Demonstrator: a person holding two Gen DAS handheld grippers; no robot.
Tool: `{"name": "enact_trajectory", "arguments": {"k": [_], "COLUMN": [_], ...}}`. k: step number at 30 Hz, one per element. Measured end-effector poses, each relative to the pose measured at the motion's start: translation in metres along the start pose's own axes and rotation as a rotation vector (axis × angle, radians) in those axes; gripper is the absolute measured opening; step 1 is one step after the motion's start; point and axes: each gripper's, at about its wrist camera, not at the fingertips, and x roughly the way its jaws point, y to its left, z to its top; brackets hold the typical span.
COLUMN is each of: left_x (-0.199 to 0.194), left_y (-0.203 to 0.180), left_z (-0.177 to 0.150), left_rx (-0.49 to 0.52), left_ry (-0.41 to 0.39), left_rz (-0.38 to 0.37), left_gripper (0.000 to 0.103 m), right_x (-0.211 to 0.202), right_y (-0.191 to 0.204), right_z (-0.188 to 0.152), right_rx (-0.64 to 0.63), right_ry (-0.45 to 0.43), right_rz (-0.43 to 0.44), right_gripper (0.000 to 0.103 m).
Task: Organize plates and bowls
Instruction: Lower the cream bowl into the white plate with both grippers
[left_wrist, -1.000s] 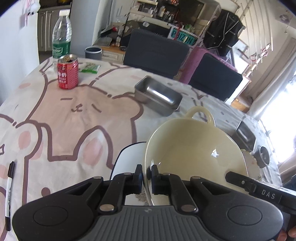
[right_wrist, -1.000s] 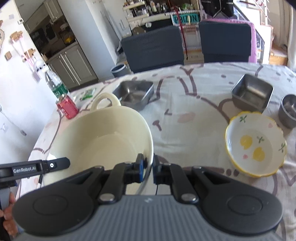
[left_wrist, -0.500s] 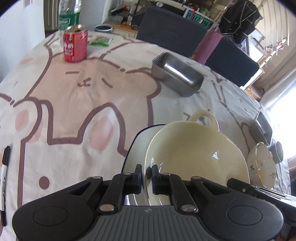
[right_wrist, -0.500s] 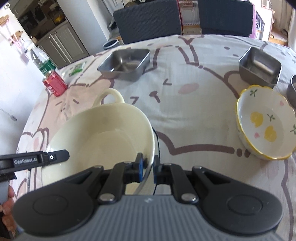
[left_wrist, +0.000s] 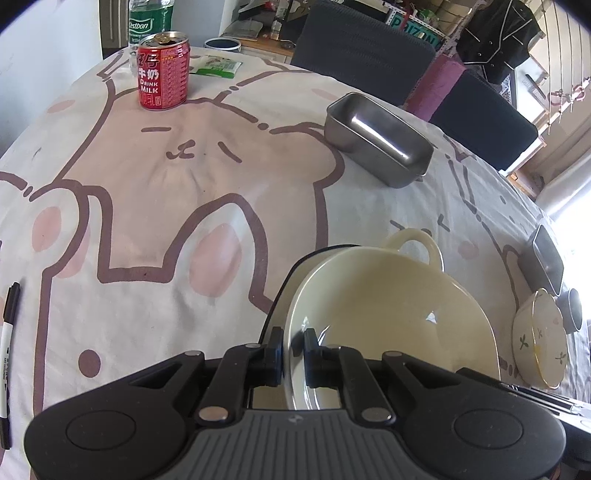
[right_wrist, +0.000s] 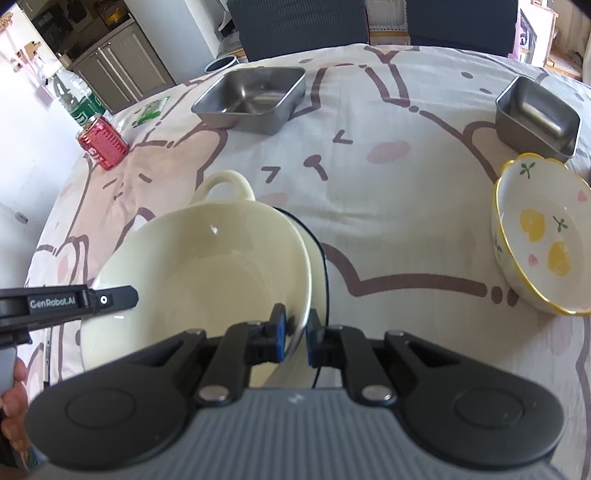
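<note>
Cream bowl (left_wrist: 388, 306) (both rims pinched)

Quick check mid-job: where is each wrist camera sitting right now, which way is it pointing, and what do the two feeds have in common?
Left wrist: behind the left tongs, clamped on the cream bowl at its near rim, facing across the table toward the red can and the chairs; the other tool's tip shows at lower right.
Right wrist: behind the right tongs, clamped on the same bowl's opposite rim, facing the chairs; the left tool and a hand show at left.
Shared: cream bowl, large steel tray, flowered bowl, red can.
</note>
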Motion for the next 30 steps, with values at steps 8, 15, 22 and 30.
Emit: {"name": "enact_trajectory", "arguments": {"k": [8,15,22,30], "left_x": [0.0022,0.0044,0.006,0.0069], "left_y": [0.002,0.0029,0.0048,0.0056], "left_z": [0.0016,0.0039,0.005,0.0051], "left_rx": [-0.009,-0.015,-0.021,-0.022], "left_ry": [-0.006,-0.008,-0.006,-0.004], "left_rz": [-0.007,-0.015,-0.027,-0.031], "left_gripper": [0.012,0.013,0.013,0.013], "right_x": [0.0028,0.0037,0.005,0.0064], "right_y": [-0.0019,-0.0026,-0.0039,-0.0035], "right_z": [0.0028,0.001,-0.0002,0.0009], "right_rx": [0.021,0.033,0.052,0.061], "right_ry": [0.006,0.018,0.033,0.042], "right_rz": [0.012,0.016,0.017,0.016], "right_gripper": [0.013,0.013,0.013,0.013]}}
